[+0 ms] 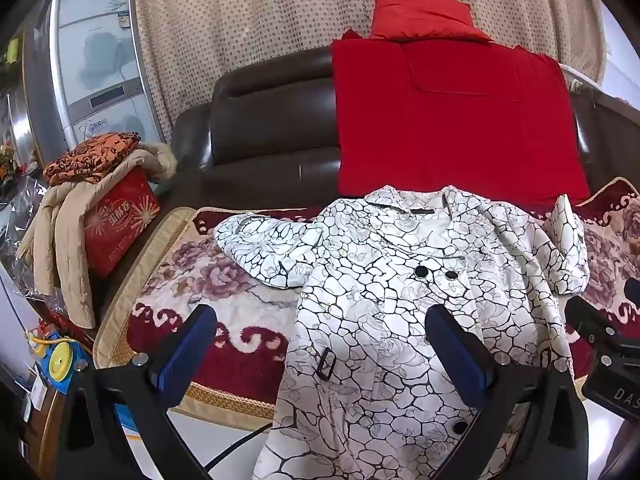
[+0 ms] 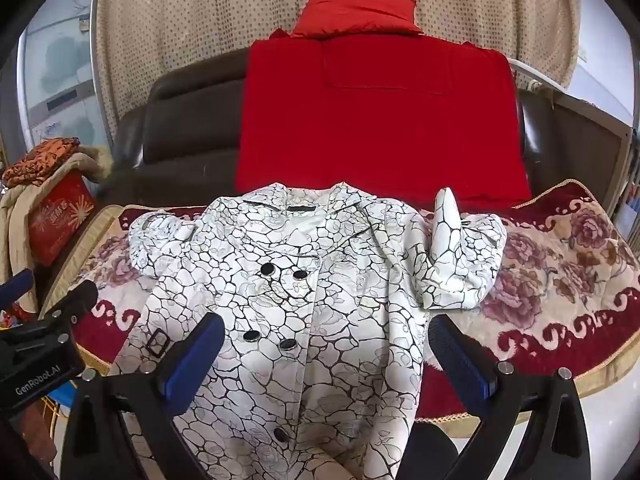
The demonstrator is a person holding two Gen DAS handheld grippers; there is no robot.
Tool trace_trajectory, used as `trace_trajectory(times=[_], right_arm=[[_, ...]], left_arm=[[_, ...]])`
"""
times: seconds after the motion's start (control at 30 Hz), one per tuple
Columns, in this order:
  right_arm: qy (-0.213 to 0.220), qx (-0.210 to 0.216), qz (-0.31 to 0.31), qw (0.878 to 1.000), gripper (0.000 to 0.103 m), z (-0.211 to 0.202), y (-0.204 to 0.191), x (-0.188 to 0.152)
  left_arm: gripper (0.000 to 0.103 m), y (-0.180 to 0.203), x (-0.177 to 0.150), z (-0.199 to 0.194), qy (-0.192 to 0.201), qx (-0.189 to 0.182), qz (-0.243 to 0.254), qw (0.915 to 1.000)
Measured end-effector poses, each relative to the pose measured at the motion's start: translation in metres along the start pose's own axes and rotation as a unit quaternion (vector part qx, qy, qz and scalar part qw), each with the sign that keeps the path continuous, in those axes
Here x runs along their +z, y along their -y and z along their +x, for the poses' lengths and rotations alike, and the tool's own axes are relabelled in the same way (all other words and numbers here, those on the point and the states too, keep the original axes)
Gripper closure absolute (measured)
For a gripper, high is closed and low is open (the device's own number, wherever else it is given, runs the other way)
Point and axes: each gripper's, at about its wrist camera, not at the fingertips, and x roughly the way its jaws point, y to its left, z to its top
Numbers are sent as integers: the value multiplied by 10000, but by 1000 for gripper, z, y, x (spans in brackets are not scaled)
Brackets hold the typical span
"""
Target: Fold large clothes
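Coat [image 2: 320, 320] lies flat below both gaping claws, left [image 1: 320, 356] and right [image 2: 328, 360].

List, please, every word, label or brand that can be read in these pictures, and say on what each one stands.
"GenRobot.AI": on the left gripper body, seen from the right wrist.
"DAS", cut off at the edge: on the right gripper body, seen from the left wrist.
Red box: gold characters, too blurred to read.
Tall appliance: small sticker and logo, unreadable.

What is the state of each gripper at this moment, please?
Left gripper: open, holding nothing, above the white patterned coat.
Right gripper: open, holding nothing, above the same coat.
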Motion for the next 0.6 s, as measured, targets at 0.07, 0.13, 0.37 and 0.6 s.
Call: trace_trajectory(times=[0.07, 0.13, 0.37, 0.6], right_arm=[[-10, 1, -4, 10000, 0, 1, 0, 0], [-22, 2, -7, 10000, 0, 2, 0, 0], [47, -1, 3, 10000, 0, 3, 1, -4], [72, -5, -19, 10000, 0, 5, 1, -3]], left_arm=[[0, 2, -1, 1, -13, 4, 12, 10000], [0, 2, -1, 2, -24, 15, 25, 10000], [0, 2, -1, 4, -40, 49, 14, 10000], [0, 0, -2, 6, -57, 70, -1, 10000]])
